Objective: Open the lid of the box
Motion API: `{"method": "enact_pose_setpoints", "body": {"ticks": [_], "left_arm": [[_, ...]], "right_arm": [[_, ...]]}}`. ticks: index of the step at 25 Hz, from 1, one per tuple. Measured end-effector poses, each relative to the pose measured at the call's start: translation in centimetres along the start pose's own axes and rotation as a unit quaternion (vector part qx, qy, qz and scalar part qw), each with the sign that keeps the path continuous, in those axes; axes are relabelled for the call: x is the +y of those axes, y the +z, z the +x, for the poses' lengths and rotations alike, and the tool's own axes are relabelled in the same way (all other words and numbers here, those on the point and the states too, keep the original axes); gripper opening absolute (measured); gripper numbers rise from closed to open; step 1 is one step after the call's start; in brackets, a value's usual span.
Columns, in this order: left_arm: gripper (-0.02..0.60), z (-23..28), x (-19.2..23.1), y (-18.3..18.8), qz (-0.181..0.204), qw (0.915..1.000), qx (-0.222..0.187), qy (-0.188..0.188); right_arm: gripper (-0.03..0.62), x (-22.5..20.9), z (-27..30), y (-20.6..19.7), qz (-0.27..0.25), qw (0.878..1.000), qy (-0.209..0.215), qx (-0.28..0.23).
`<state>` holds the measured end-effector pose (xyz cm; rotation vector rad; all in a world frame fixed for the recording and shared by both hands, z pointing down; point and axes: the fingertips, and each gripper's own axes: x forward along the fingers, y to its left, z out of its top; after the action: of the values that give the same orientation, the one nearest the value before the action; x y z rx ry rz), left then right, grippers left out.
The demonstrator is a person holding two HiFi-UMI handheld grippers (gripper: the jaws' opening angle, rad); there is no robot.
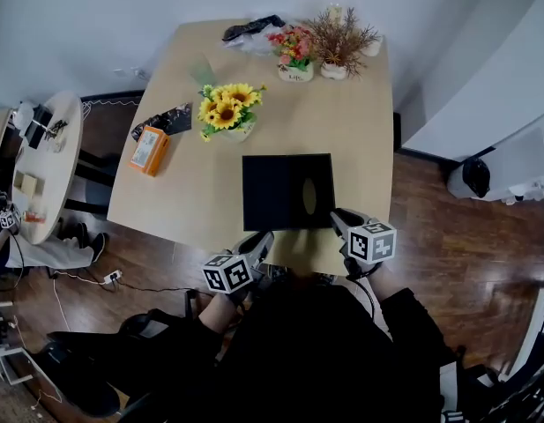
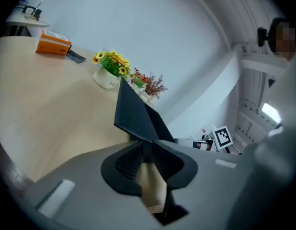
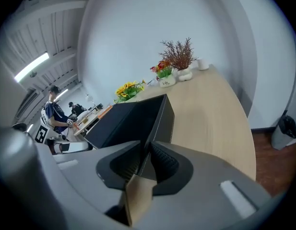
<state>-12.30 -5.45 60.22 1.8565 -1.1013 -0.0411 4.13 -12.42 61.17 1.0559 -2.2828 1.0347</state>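
Observation:
A flat black box (image 1: pixel 287 192) lies near the front edge of the light wooden table (image 1: pixel 360 139), its lid down in the head view. My left gripper (image 1: pixel 261 240) sits at the box's near left corner and my right gripper (image 1: pixel 339 219) at its near right corner. In the left gripper view the box (image 2: pixel 135 115) rises right ahead, and the left gripper (image 2: pixel 147 150) is shut on the lid's thin edge at the corner. In the right gripper view the right gripper (image 3: pixel 146 156) pinches the lid's edge of the box (image 3: pixel 131 121) in the same way.
A pot of sunflowers (image 1: pixel 227 113) stands just behind the box, with an orange pack (image 1: pixel 149 150) to its left. Red flowers (image 1: pixel 295 55), a dried plant (image 1: pixel 340 40) and a black bundle (image 1: pixel 252 27) sit along the far edge. A round side table (image 1: pixel 44 161) is at the left.

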Motion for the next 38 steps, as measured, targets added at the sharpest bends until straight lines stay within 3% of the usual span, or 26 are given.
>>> {"method": "enact_pose_setpoints", "body": {"ticks": [2,4,7,10,13,16,19,22,25,27,31,38], "left_arm": [[0.041,-0.7,1.2,-0.4,-0.05,0.9986,-0.007,0.012],[0.041,-1.9,2.2,-0.3,-0.054,0.9976,-0.02,0.039],[0.042,-3.6,1.4,2.1,0.06,0.994,-0.043,0.08],[0.041,-3.8,-2.4,6.3,0.155,0.9825,-0.078,0.068],[0.041,-2.8,-6.9,10.1,0.218,0.969,-0.108,0.043],[0.041,-1.9,-11.3,12.4,0.284,0.9504,-0.126,0.023],[0.041,-1.6,-15.1,13.1,0.363,0.9218,-0.136,0.014],[0.041,-1.7,-18.1,13.6,0.424,0.8919,-0.157,0.0],[0.041,-1.7,-20.2,13.9,0.43,0.8855,-0.175,-0.013],[0.041,-1.8,-21.1,14.2,0.44,0.8795,-0.182,-0.016],[0.041,-2.1,-22.4,14.4,0.492,0.8508,-0.185,-0.012],[0.041,-2.8,-22.3,14.2,0.495,0.8486,-0.187,-0.004]], "right_arm": [[0.063,-0.1,0.1,0.0,0.012,1.0,0.007,0.0],[0.063,-0.2,0.1,0.0,0.019,1.0,0.012,-0.001],[0.062,-0.1,-0.3,0.0,-0.015,1.0,-0.008,0.008],[0.008,0.3,-2.4,2.7,-0.09,0.994,-0.062,-0.023],[0.008,1.7,-5.4,7.2,-0.117,0.986,-0.065,-0.1],[0.005,3.2,-9.2,11.7,-0.127,0.97,-0.068,-0.195],[0.002,4.9,-13.4,15.3,-0.152,0.942,-0.084,-0.289],[0.001,7.3,-16.6,17.4,-0.183,0.916,-0.082,-0.348],[0.001,8.8,-18.3,18.0,-0.215,0.898,-0.084,-0.374],[0.0,9.2,-18.6,18.0,-0.226,0.893,-0.085,-0.379],[0.0,9.1,-18.5,17.7,-0.22,0.896,-0.077,-0.377],[0.0,9.5,-18.6,17.6,-0.228,0.894,-0.08,-0.378]]}}
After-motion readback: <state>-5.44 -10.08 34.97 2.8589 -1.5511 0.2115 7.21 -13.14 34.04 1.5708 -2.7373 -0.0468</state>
